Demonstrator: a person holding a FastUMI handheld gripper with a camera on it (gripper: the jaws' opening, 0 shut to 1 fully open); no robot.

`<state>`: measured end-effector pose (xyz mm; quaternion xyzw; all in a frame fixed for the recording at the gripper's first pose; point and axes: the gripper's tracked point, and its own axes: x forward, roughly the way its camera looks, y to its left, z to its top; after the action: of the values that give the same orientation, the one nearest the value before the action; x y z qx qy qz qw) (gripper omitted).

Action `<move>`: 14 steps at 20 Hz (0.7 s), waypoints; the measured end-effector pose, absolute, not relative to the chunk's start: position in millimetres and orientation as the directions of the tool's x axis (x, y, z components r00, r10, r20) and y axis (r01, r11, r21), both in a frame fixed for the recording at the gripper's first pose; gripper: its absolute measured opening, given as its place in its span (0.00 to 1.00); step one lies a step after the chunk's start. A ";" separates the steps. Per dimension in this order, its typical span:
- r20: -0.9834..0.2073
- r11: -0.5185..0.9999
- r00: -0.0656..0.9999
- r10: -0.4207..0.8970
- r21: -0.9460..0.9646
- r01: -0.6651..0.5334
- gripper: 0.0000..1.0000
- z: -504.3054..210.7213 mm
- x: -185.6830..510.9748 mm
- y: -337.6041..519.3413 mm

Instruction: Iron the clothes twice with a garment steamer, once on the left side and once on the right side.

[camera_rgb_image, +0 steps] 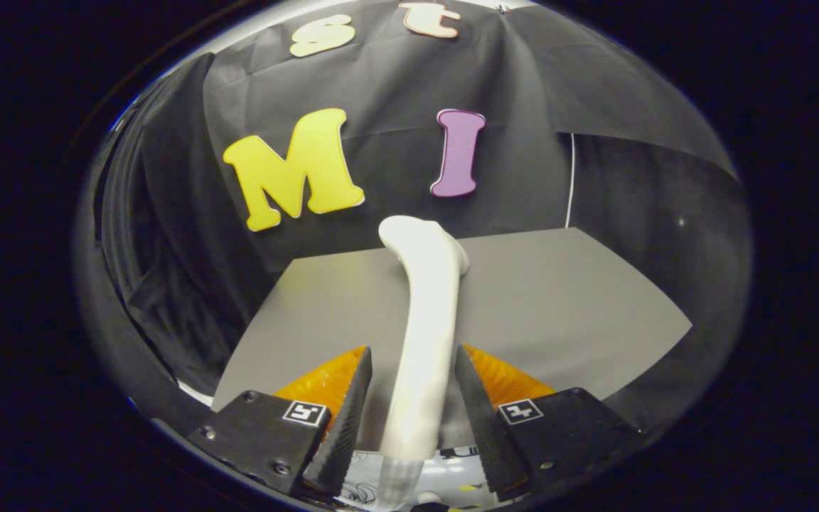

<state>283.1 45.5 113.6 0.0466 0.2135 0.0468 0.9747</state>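
Grey board [559, 306] ahead, white steamer [427, 320] upright between jaws, gripper [411, 398] spread, not pinching it

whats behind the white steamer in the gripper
Behind the steamer, which stands between the hand-held gripper fingers, lie a grey table and the black booth cloth. The strip of table directly behind it is covered.

table [559, 299]: plain grey top, bare across its right side
wall [168, 249]: black cloth, creased, hanging behind the table's far edge
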 end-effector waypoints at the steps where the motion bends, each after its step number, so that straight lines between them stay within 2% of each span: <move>1: -0.425 0.991 0.899 0.109 0.117 -0.065 0.74 108.5 285.2 45.8; 5: -0.456 0.993 0.885 0.098 0.110 -0.053 0.63 101.3 287.4 43.4; 10: -0.450 0.992 0.891 0.056 0.124 0.000 0.42 101.7 292.1 36.5; 14: -0.455 0.989 0.889 0.053 0.146 0.016 0.38 102.9 288.9 39.1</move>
<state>288.9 39.1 102.9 0.0731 0.2353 0.0095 0.9691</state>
